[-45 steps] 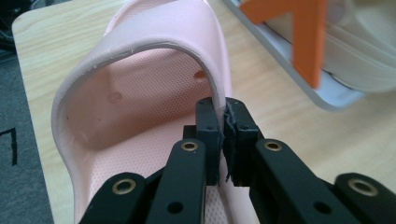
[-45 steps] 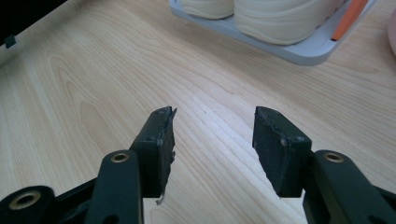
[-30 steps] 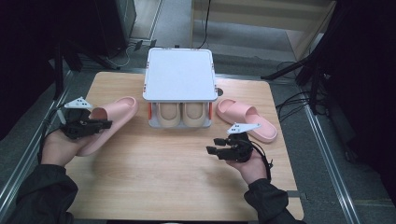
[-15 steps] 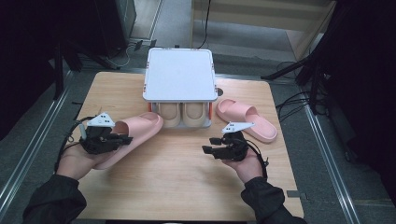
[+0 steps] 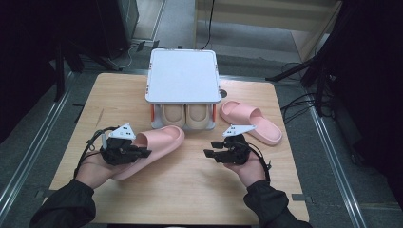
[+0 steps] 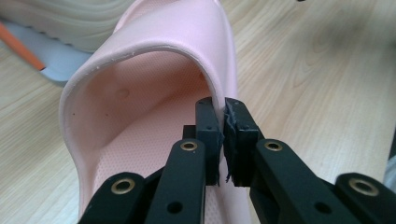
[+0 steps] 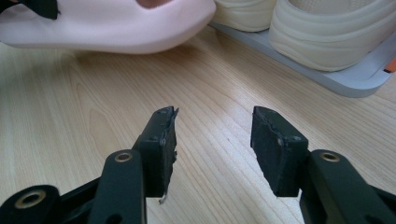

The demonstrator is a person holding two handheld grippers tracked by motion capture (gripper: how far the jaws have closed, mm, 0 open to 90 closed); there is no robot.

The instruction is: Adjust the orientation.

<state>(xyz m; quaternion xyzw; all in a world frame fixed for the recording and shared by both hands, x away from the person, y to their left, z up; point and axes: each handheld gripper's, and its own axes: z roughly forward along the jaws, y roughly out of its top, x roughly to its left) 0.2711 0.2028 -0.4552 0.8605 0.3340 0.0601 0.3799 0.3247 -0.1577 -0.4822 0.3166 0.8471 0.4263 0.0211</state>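
Gripping a pink slipper (image 5: 152, 145) by the thin edge of its strap, the left gripper (image 5: 124, 151) holds it just in front of the white shoe rack (image 5: 183, 76).

At the left, the jaws are pinched tight on the strap rim alone, as the left gripper view shows (image 6: 223, 135), so the soft strap could bend or slide out of that narrow bite and the toe could catch the rack's foot, near the beige shoes (image 5: 185, 115) already stowed under the shelf. In the middle, the right gripper (image 5: 216, 153) hovers over bare table (image 5: 190, 190) with its jaws parted and nothing between them; it could bump the slipper's toe if both hands close in. At the right, the second pink slipper (image 5: 252, 122) lies beside the rack, untouched.
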